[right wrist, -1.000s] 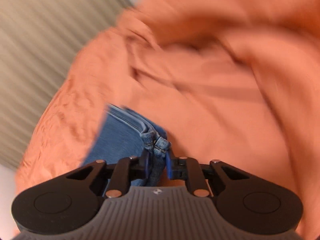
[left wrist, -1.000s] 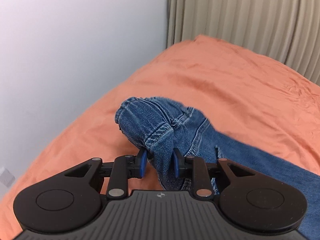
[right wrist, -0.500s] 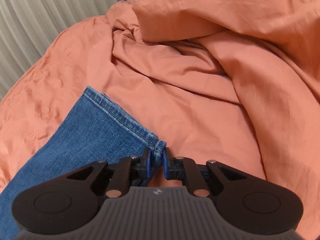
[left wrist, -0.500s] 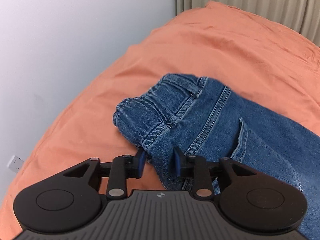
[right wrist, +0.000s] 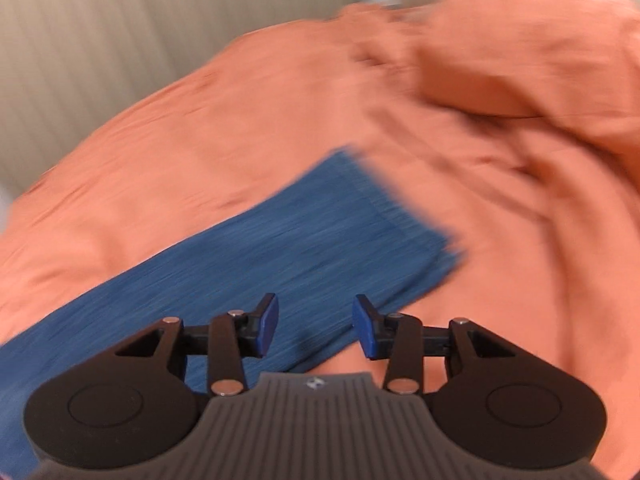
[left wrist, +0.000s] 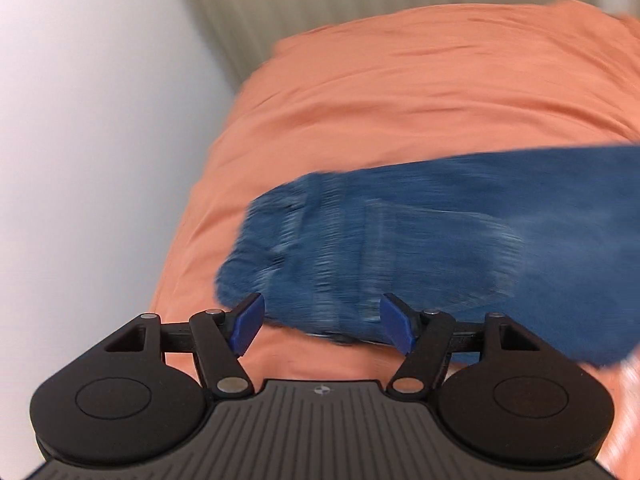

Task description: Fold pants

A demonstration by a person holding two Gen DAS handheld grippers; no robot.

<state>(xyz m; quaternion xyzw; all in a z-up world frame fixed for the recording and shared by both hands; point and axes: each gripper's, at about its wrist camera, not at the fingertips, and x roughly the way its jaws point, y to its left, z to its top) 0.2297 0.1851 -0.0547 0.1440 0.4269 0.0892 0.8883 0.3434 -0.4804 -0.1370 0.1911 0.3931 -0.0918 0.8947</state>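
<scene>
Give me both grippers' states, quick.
Left gripper: opening, off the jeans.
Right gripper: opening, holding nothing, above the jeans leg.

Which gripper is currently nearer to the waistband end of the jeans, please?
Left. The left gripper, jaws opening, sits right at the waistband end of the jeans, pads clear of the denim. The right gripper, also opening, is at the leg hem end.

Right gripper (right wrist: 314, 326) jaws opening, blue-padded fingers (right wrist: 267, 324) clear of blue denim pants leg (right wrist: 280, 256) lying flat on rumpled orange bedsheet (right wrist: 500, 208).
</scene>
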